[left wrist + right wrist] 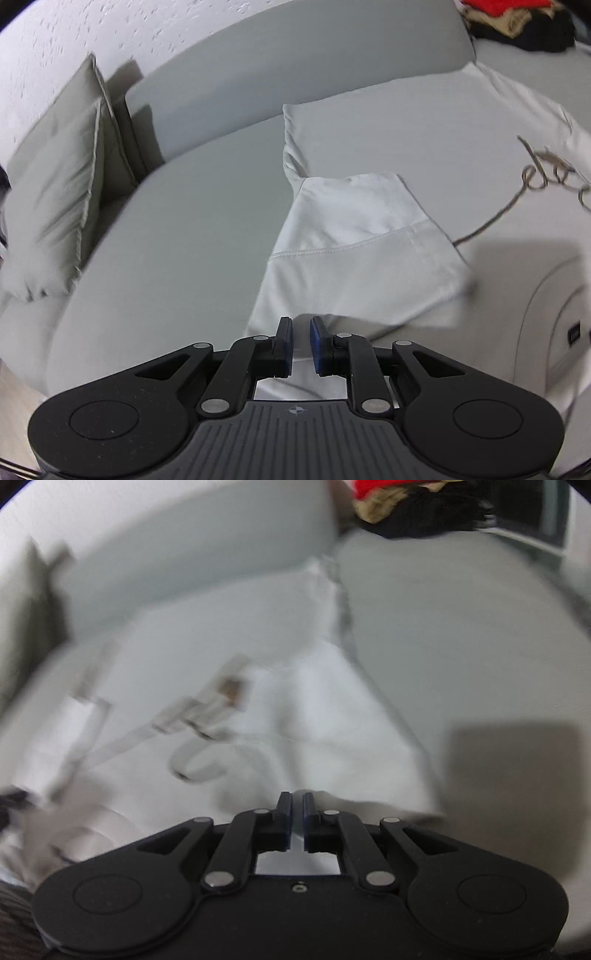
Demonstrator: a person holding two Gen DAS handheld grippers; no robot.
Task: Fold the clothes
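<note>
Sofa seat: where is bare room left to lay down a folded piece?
Free: the grey seat between the cushions and the white garment. In the right wrist view, more bare seat lies beyond the garment's other edge, up to the heap of clothes. Crowded: the middle, under the garment, and that heap's corner.

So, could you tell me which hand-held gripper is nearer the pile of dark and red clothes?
Right. The pile looms larger ahead of the right hand-held gripper; from the left hand-held gripper it sits small, far right.

Grey sofa [177, 229], cushions [55, 192], textured white wall [92, 33]
</note>
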